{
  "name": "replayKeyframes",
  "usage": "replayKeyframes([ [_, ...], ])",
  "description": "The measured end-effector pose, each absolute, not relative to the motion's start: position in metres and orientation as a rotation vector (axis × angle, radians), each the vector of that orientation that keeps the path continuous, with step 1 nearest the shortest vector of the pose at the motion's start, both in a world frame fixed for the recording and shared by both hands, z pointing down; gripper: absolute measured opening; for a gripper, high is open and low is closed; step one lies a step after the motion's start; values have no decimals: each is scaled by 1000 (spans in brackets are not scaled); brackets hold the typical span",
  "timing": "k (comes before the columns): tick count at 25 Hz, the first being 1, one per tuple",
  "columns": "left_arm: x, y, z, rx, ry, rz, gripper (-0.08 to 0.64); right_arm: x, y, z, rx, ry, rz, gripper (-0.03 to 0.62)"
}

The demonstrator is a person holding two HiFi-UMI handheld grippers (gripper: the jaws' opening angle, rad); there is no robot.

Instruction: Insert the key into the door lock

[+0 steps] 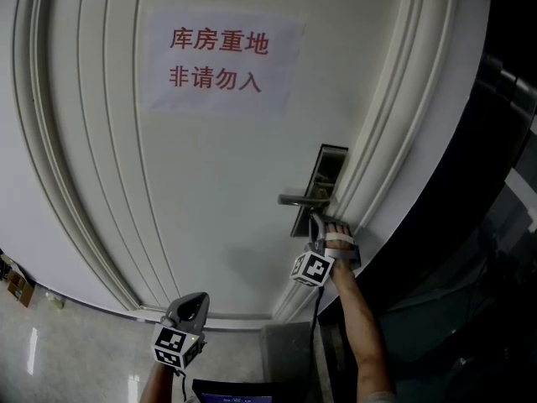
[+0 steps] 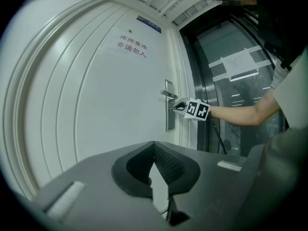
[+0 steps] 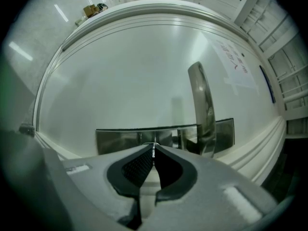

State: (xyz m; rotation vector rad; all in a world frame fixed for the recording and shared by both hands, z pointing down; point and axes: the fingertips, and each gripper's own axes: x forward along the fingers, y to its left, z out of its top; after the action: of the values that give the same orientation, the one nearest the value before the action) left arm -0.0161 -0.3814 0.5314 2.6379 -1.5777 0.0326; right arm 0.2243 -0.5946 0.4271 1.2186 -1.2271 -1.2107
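Observation:
On the white door [image 1: 210,183], the steel lock plate [image 1: 329,162] carries a lever handle [image 1: 295,199]. My right gripper [image 1: 315,222] reaches level to the plate just below the handle. It is shut on the key [image 3: 154,150], a thin metal blade that sticks out between its fingertips. The blade's tip meets the lock plate [image 3: 120,141]; how deep it sits I cannot tell. From the left gripper view the right gripper [image 2: 177,107] shows at the plate [image 2: 170,121]. My left gripper [image 1: 197,298] hangs low and back from the door, shut and holding nothing [image 2: 154,144].
A paper sign [image 1: 220,61] with red characters is taped high on the door. Raised mouldings frame the door panel. A dark glass partition [image 1: 470,267] stands right of the door frame. A cardboard box [image 1: 17,285] lies on the shiny floor at the far left.

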Motion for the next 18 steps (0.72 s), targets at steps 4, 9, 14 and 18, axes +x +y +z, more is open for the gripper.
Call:
replayKeyframes([
  [4,-20,-379,531,2629,-1594,33,2,224,-595,428,1215,-1220,-1215,12],
  [9,-23,-379,531,2620,-1606,28,2,224,-597,428,1202,-1207,-1237,12],
  [14,-21,-378,532,2618,-1600,31,2,224,-597,428,1202,-1202,-1245,12],
  [18,-19,-377,532,2621,-1595,31,2,224,-595,427,1220,-1227,-1233,13],
])
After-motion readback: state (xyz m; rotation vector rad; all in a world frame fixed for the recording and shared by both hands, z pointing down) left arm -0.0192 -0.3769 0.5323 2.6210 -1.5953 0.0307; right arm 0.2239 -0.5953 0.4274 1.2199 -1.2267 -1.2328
